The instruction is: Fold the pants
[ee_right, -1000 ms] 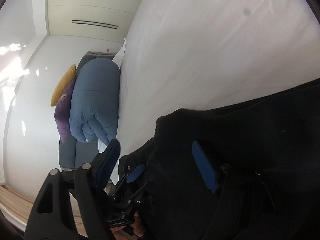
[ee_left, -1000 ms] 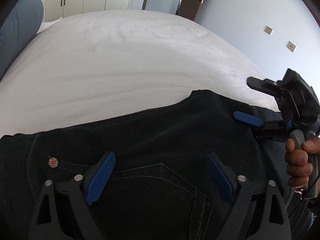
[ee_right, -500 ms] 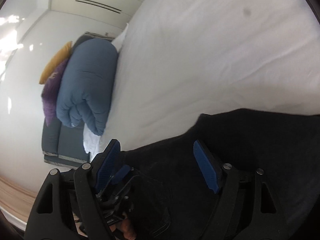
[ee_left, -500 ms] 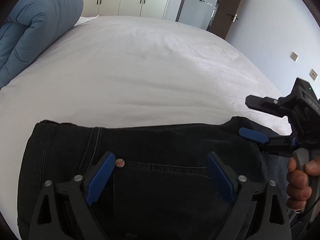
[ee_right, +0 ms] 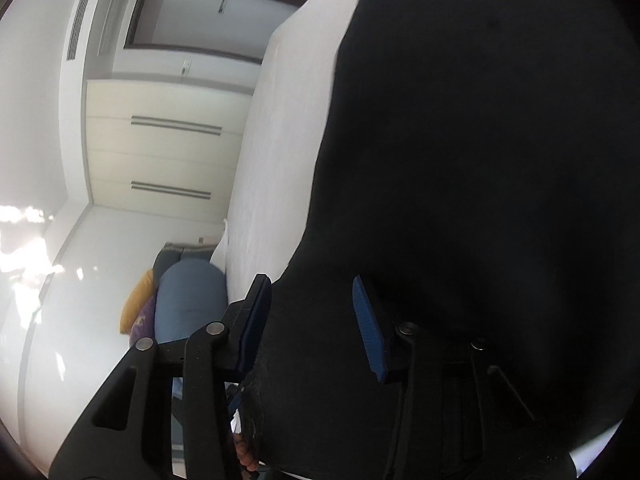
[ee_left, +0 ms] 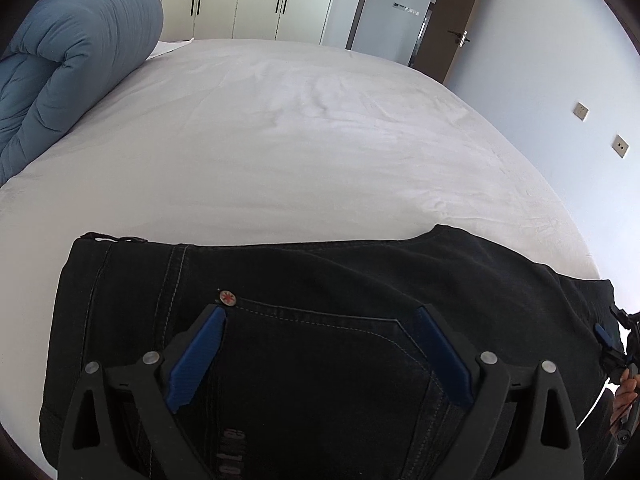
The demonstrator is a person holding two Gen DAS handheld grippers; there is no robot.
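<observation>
Black jeans (ee_left: 320, 280) lie folded on the white bed (ee_left: 300, 140), back pocket and a red rivet (ee_left: 227, 297) facing up. My left gripper (ee_left: 320, 344) hovers over the pocket, open, with nothing pinched between its blue pads. My right gripper (ee_left: 612, 340) shows only at the far right edge, at the jeans' end, with a hand (ee_left: 628, 392) on its handle. In the right wrist view the jeans (ee_right: 480, 160) fill the right side. The right gripper (ee_right: 312, 326) has its jaws closing around the fabric edge, and the right pad's face is still bare.
A rolled blue duvet (ee_left: 72, 68) lies at the bed's far left, with yellow and purple cushions (ee_right: 138, 308) beside it. White wardrobes (ee_left: 248, 0) and a door (ee_left: 452, 20) stand behind the bed. The bed's right edge (ee_left: 576, 240) runs along a wall.
The right gripper has swung off to the right edge of the left wrist view and its jaws have narrowed. Its camera has turned, so the jeans now fill its view. The left gripper rose slightly.
</observation>
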